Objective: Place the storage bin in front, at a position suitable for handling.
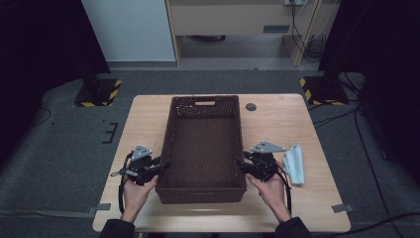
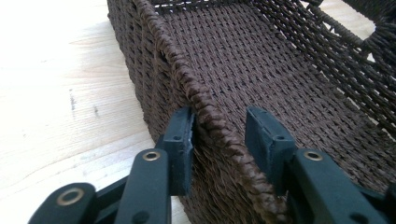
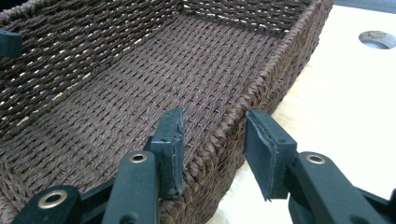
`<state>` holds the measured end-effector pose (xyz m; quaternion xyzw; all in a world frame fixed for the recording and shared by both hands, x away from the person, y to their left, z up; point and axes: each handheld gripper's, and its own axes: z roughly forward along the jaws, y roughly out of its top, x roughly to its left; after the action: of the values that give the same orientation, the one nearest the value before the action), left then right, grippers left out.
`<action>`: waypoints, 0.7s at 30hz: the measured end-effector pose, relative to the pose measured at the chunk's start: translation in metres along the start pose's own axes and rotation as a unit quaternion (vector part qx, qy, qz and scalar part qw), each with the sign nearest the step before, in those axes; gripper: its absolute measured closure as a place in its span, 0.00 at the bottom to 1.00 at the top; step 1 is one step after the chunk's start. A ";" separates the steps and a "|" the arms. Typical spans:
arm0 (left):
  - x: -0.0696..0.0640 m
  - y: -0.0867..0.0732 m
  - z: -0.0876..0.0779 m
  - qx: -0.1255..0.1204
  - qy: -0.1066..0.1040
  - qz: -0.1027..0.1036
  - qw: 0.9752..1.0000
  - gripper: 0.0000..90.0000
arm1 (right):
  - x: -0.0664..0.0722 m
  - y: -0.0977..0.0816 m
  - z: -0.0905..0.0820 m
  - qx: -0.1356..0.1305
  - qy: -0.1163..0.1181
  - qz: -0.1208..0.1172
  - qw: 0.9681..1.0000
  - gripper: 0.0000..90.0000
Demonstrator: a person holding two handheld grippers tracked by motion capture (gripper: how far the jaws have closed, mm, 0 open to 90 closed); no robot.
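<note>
Dark brown woven basket (image 1: 204,144), pale wood table (image 1: 143,116), light blue cloth (image 1: 294,164)

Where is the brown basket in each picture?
High view: the basket sits in the middle of the table, between both grippers.
Left gripper view: it covers the middle and right; its rim runs between the jaws.
Right gripper view: it covers the left and middle.
Shared landmark: the woven basket floor.

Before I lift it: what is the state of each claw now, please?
Left claw: open, astride the basket rim, not clamped.
Right claw: open, astride the opposite rim, not clamped.
</note>
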<state>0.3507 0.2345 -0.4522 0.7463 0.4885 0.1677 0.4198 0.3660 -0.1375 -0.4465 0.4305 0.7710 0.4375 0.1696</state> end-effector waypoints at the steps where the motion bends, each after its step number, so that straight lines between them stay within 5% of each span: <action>1: 0.000 0.001 0.001 0.002 0.000 0.003 1.000 0.66 | -0.001 -0.001 -0.002 0.001 0.001 0.001 1.000 0.64; 9: 0.008 0.018 0.012 0.001 0.016 -0.006 1.000 0.60 | -0.020 0.008 0.000 -0.027 -0.004 0.015 1.000 0.56; 14: 0.012 0.015 0.017 0.004 -0.004 -0.017 1.000 0.69 | -0.025 0.009 0.015 -0.023 0.001 0.014 1.000 0.54; 17: 0.010 0.015 0.018 0.002 -0.004 -0.012 1.000 0.72 | -0.024 0.008 0.021 -0.018 0.013 0.015 1.000 0.60; 21: 0.001 0.014 0.019 0.003 -0.002 -0.002 1.000 0.72 | -0.021 0.006 0.017 -0.015 -0.004 -0.001 1.000 0.62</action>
<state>0.3717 0.2242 -0.4523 0.7467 0.4898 0.1638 0.4193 0.3923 -0.1442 -0.4534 0.4293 0.7641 0.4468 0.1796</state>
